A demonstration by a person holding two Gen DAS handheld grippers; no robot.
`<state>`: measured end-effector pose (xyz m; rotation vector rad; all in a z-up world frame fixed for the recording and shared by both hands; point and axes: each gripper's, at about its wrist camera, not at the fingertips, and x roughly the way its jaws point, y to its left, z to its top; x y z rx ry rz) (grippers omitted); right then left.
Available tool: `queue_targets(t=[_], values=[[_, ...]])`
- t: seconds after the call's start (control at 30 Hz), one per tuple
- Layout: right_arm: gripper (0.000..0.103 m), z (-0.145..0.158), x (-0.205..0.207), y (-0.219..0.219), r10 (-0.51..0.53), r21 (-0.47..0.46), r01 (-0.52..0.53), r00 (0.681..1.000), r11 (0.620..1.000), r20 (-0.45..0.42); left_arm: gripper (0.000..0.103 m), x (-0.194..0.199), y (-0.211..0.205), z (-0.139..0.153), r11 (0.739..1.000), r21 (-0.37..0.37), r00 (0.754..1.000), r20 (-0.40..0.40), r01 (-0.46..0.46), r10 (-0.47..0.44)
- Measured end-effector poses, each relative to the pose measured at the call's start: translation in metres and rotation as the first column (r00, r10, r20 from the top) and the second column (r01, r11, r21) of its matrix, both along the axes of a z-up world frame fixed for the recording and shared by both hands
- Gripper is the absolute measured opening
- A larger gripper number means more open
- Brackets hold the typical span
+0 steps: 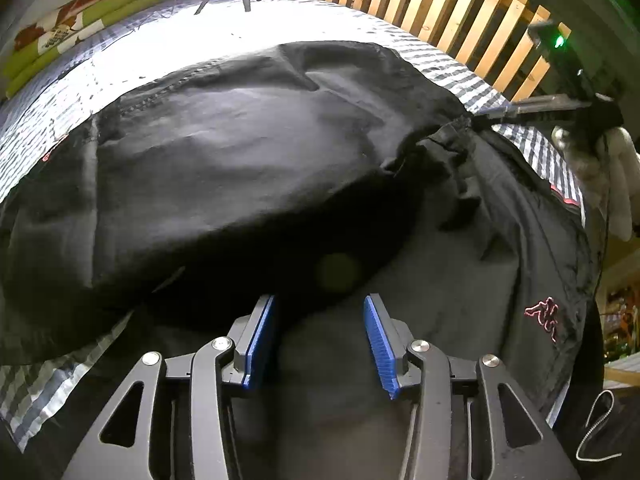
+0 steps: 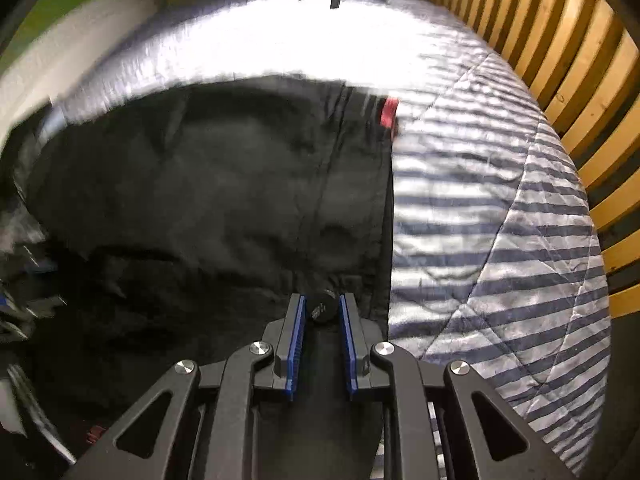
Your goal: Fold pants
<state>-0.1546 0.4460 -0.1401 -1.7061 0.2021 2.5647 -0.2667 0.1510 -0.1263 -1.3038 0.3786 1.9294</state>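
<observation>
A striped grey-and-white quilt (image 2: 500, 216) carries the black fabric pants (image 1: 240, 168), which spread ahead of both claws, their long axis seemingly running crosswise. The left gripper (image 1: 320, 344) hangs half open over dark cloth, holding nothing. The right gripper (image 2: 322, 344), at the pants' right edge, is nearly closed around a small black round toggle (image 2: 323, 307), though blur hides whether the pads press it; only the left view shows the pink logo (image 1: 544, 316).

The pants (image 2: 208, 208) run off the right wrist view's blurred left edge; a small dark knob (image 2: 323, 307) between the right gripper (image 2: 322, 308) pads is unidentifiable
</observation>
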Motion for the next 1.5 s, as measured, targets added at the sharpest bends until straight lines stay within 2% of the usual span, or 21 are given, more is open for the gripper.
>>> queue_targets(t=[0.07,0.23,0.3,0.5,0.63,0.8,0.9,1.0,1.07,1.13,1.2,1.23,1.27,1.3,1.37,1.4,1.5], values=[[0.016,0.004,-0.004,0.006,-0.035,-0.039,0.034,0.999,0.999,-0.024,0.048,0.000,0.000,0.000,1.000,0.003,1.000,0.003,-0.005,0.005],[0.011,-0.015,-0.016,-0.002,-0.025,0.007,0.025,0.999,1.000,0.040,0.048,-0.001,0.000,0.001,1.000,-0.003,1.000,0.000,-0.003,0.003],[0.011,-0.019,-0.007,-0.003,-0.030,0.008,0.030,0.999,1.000,0.022,0.048,0.000,0.000,0.001,1.000,-0.008,1.000,-0.002,0.001,-0.001],[0.012,-0.007,0.026,0.006,-0.071,-0.073,0.071,0.997,0.995,-0.002,0.049,-0.003,0.000,0.001,1.000,-0.011,1.000,-0.007,0.008,-0.008],[0.013,0.009,0.047,0.017,-0.144,-0.093,0.139,0.989,0.986,-0.043,0.051,-0.003,0.000,0.001,1.000,-0.009,1.000,-0.009,0.008,-0.008],[0.013,0.013,0.048,0.010,-0.128,-0.071,0.124,0.990,0.990,-0.053,0.051,-0.004,0.001,0.001,1.000,-0.018,1.000,-0.009,-0.007,0.007],[0.013,0.007,0.057,0.006,-0.110,-0.059,0.109,0.994,0.992,-0.017,0.052,-0.001,-0.018,0.007,0.999,-0.021,0.999,-0.011,-0.050,0.050],[0.017,-0.001,0.077,0.005,-0.116,-0.026,0.117,0.993,0.993,0.025,0.052,0.003,-0.065,0.016,0.984,-0.034,0.984,-0.014,-0.177,0.177],[0.018,0.002,0.093,0.007,-0.144,-0.027,0.144,0.989,0.989,0.020,0.052,0.013,-0.114,0.024,0.953,-0.049,0.955,-0.026,-0.298,0.297],[0.019,0.007,0.110,0.011,-0.175,-0.047,0.175,0.985,0.983,0.006,0.052,0.028,-0.171,0.032,0.899,-0.062,0.901,-0.033,-0.434,0.433],[0.023,0.013,0.130,0.012,-0.201,-0.051,0.200,0.980,0.978,-0.007,0.058,0.047,-0.221,0.038,0.833,-0.067,0.835,-0.033,-0.550,0.549],[0.026,0.014,0.134,0.011,-0.206,-0.049,0.205,0.979,0.978,-0.008,0.060,0.061,-0.255,0.041,0.779,-0.072,0.782,-0.036,-0.623,0.622],[0.027,0.015,0.142,0.009,-0.210,-0.049,0.210,0.978,0.977,-0.006,0.062,0.076,-0.281,0.043,0.736,-0.076,0.739,-0.035,-0.673,0.672],[0.027,0.016,0.152,0.005,-0.214,-0.045,0.214,0.977,0.976,-0.008,0.063,0.087,-0.296,0.043,0.707,-0.078,0.711,-0.033,-0.703,0.703],[0.028,0.020,0.169,-0.004,-0.212,-0.033,0.211,0.977,0.977,-0.027,0.063,0.114,-0.338,0.043,0.630,-0.076,0.633,-0.028,-0.773,0.773],[0.028,0.021,0.177,-0.011,-0.206,-0.027,0.205,0.978,0.978,-0.038,0.065,0.128,-0.356,0.042,0.600,-0.070,0.602,-0.019,-0.797,0.798],[0.028,0.025,0.198,-0.029,-0.185,-0.017,0.184,0.982,0.983,-0.050,0.069,0.152,-0.378,0.033,0.562,-0.067,0.562,0.020,-0.824,0.827]])
